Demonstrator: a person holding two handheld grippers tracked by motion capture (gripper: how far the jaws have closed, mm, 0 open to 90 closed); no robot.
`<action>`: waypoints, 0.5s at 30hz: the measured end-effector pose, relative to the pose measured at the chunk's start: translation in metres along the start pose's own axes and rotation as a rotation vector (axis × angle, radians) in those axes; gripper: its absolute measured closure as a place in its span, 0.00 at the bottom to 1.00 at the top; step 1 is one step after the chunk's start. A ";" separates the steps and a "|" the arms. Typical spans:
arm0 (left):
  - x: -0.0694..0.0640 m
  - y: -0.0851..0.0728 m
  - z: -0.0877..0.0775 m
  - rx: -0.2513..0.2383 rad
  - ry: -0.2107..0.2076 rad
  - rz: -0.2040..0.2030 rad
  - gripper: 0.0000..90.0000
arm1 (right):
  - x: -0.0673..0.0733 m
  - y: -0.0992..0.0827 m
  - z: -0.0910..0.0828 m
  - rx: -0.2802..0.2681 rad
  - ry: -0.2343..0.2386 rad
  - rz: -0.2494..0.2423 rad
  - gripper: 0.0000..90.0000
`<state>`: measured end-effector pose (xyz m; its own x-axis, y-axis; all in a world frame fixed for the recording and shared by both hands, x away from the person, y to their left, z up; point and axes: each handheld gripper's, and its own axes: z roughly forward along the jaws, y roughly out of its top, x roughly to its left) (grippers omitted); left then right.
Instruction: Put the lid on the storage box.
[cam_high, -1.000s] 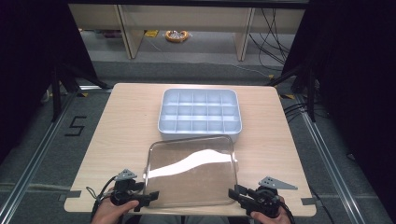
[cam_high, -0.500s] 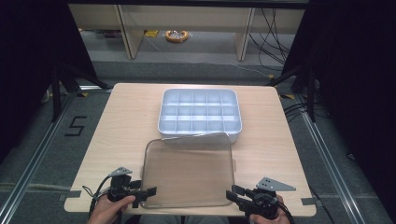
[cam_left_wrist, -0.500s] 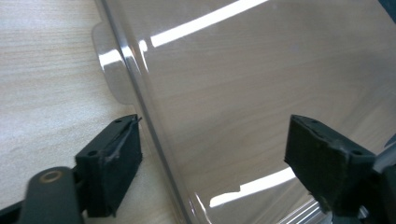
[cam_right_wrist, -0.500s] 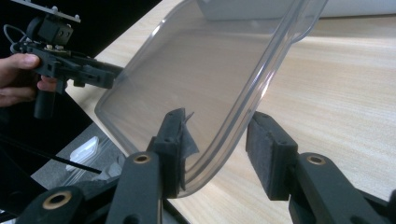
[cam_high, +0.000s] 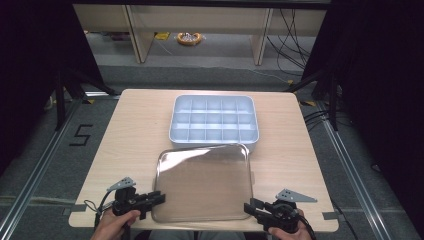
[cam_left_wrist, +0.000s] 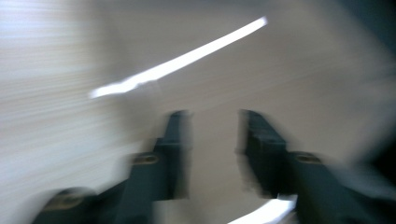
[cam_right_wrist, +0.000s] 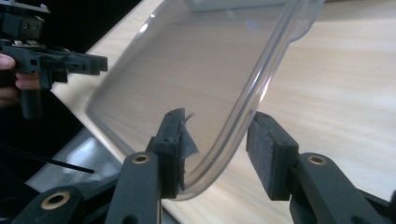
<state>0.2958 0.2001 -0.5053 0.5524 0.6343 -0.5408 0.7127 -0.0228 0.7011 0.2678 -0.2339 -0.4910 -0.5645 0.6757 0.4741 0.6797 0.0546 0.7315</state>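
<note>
While the clear lid (cam_high: 205, 182) lies on the near half of the table (cam_high: 130, 130), its far edge meets the near wall of the compartment box (cam_high: 214, 120); the box sits at the far centre of the table. Nothing stands between either gripper and the lid. An orange coil (cam_high: 189, 38) lies on the floor beyond the table, well apart from the work.

From the high view I read the layout; the left gripper (cam_high: 159, 197) sits at the lid's near left corner and the right gripper (cam_high: 250, 206) at its near right corner, each held in a hand at the table's near edge. That view is too coarse to show pad contact.

From the right gripper view I read the detail; the lid's corner rim passes between the jaws, one pad (cam_right_wrist: 170, 140) lies against the lid's inner face, and the other pad stands just clear of the rim, so these jaws are apart and not clamped.

The left gripper view is smeared by motion; its jaws have just been closing and are drawn in, with a gap showing between them. I cannot tell whether they pinch the lid.
</note>
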 end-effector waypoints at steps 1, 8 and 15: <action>0.000 0.000 0.000 0.000 0.000 0.000 0.68 | 0.000 0.000 0.000 0.000 0.000 0.000 0.66; 0.001 -0.004 -0.001 0.061 0.149 0.123 0.61 | 0.003 -0.006 0.016 0.082 -0.005 -0.005 0.69; 0.002 0.000 -0.014 -0.001 0.245 0.102 0.43 | 0.003 -0.007 0.013 0.066 -0.002 -0.014 0.72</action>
<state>0.2902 0.2124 -0.4999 0.5000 0.7972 -0.3384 0.6583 -0.0960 0.7466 0.2675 -0.2225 -0.5008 -0.5730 0.6762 0.4630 0.7012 0.1122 0.7041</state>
